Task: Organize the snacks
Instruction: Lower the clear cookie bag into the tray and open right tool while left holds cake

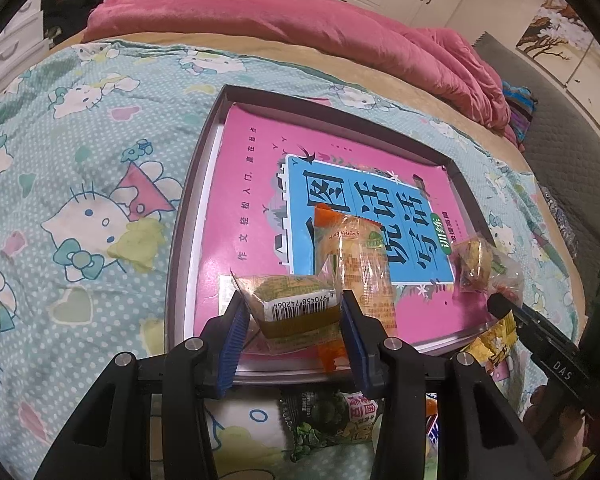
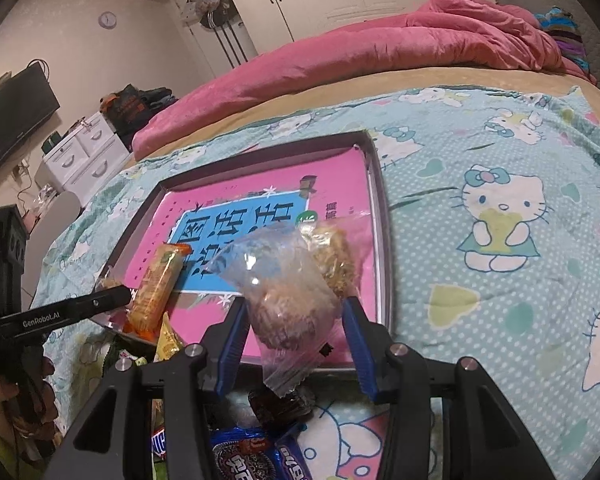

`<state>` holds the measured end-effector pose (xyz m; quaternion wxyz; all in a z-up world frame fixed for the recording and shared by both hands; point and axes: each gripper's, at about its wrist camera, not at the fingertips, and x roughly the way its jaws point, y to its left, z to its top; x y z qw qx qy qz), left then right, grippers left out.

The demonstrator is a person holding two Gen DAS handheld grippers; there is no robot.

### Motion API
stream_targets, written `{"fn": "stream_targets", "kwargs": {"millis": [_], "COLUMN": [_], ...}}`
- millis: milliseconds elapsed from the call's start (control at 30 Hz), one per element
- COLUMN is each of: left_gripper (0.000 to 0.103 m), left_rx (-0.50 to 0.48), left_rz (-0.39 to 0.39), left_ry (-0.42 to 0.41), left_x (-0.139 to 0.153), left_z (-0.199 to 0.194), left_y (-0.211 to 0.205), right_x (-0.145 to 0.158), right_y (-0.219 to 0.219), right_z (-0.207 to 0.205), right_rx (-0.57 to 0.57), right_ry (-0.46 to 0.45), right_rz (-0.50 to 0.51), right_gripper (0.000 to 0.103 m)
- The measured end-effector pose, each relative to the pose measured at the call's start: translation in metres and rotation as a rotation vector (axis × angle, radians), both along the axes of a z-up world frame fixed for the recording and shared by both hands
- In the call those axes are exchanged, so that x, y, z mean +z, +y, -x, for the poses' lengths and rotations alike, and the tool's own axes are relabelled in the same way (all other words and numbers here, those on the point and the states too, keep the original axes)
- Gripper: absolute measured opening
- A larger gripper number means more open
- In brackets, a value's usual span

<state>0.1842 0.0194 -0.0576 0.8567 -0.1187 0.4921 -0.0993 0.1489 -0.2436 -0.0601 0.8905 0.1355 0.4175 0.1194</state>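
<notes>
Three snack packets (image 1: 356, 256) on one tray (image 1: 188, 200).

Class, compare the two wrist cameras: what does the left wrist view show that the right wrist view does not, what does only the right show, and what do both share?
Only the left wrist view: the left gripper holding a barcoded snack, and a green snack packet beneath it.

Only the right wrist view: the right gripper around a clear bag of snack, a wall clock and a television.

Both: the tray holding the pink book, the orange packet and the pink blanket.
</notes>
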Motion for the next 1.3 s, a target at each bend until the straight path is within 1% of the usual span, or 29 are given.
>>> {"fn": "stream_targets", "kwargs": {"millis": [267,500,1133,1300], "left_gripper": [0.047,0.047,0.047,0.047], "left_rx": [-0.002,-0.001,0.003,0.004], "left_rz": [-0.003,-0.002,0.003,0.021], "left_ry": [-0.001,-0.001,0.002,0.009], "left_x": [0.000,0.000,0.002,0.003], "left_z": [0.001,0.001,0.008,0.010], "left_y": [0.000,0.000,0.005,0.008], "right_x": [0.000,0.002,0.003,0.003], "right_y": [0.003,0.008,0.004,0.003], "right_z": [0.002,0.004,0.008,0.008], "right_rx": [0.003,-0.009,-0.020,-0.019], "right_ry": [-0.002,-0.022,-0.015,-0.011], "right_rz": [0.023,0.111,0.103,0.088], "right_gripper": [0.048,0.048,0.048,0.048]}}
